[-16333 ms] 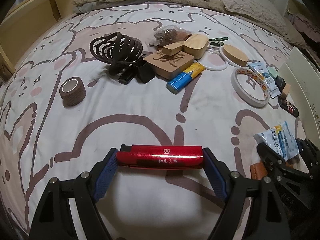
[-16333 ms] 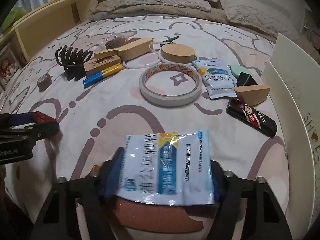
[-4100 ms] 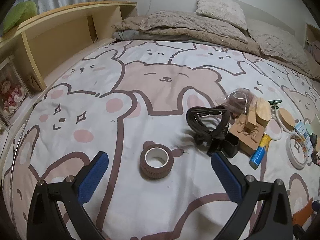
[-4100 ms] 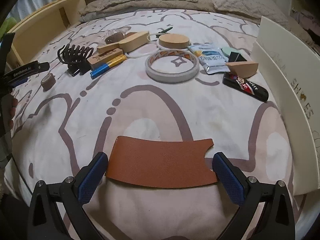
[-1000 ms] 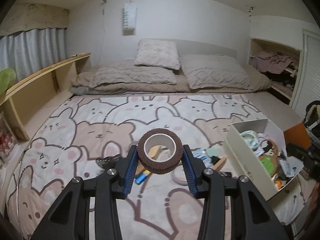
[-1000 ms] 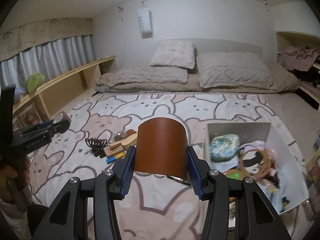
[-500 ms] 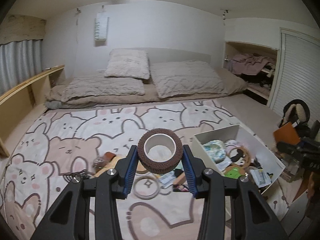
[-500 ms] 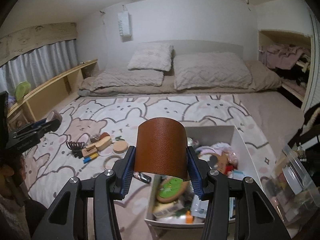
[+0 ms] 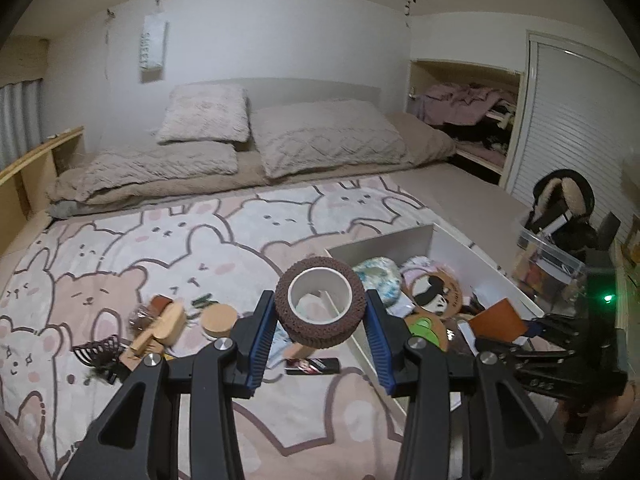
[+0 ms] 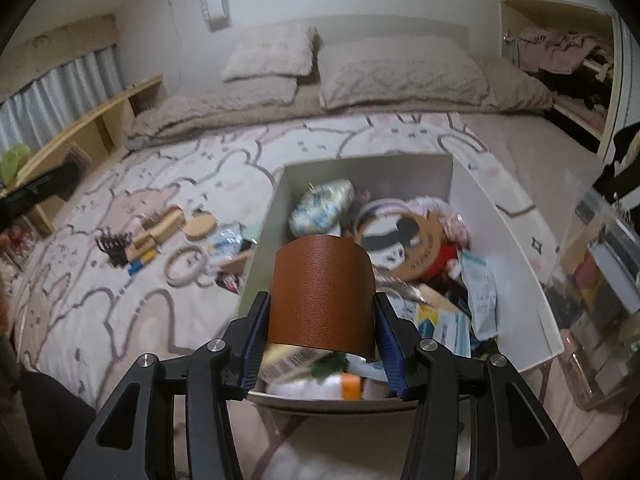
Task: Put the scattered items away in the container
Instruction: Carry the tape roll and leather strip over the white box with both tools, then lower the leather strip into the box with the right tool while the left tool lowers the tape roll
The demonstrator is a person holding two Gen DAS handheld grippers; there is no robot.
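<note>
Two items are in the air at once, and you are on the carry-and-drop step for both. Your left gripper (image 9: 320, 322) is clamped on the brown tape roll (image 9: 320, 307), its pads pressing the roll's sides with the hole facing the camera; in the left wrist view the roll hangs just over the near-left wall of the white box (image 9: 460, 252), not yet clearly inside its footprint. Your right gripper (image 10: 322, 326) grips the curved brown leather piece (image 10: 322, 292) by its two edges, bowed up between the jaws, and in the right wrist view it sits above the near end of the box (image 10: 264, 232), over the jumble already in there. Out on the bunny-print bedspread (image 9: 168, 240) plenty is left: the black hair claw (image 9: 96, 350), the wooden pieces (image 9: 164, 322), the round wooden lid (image 9: 219, 317), the white tape ring (image 10: 188, 265) and the black lighter (image 9: 312, 365) near the box wall. My read: the leather piece is placed well enough to let go, so open the right jaws and let it fall flat onto the pile. The tape roll wants a little more travel toward the box's middle before you release it, or it may catch the rim and roll back onto the bed. Then you go back for the scattered pieces.
</note>
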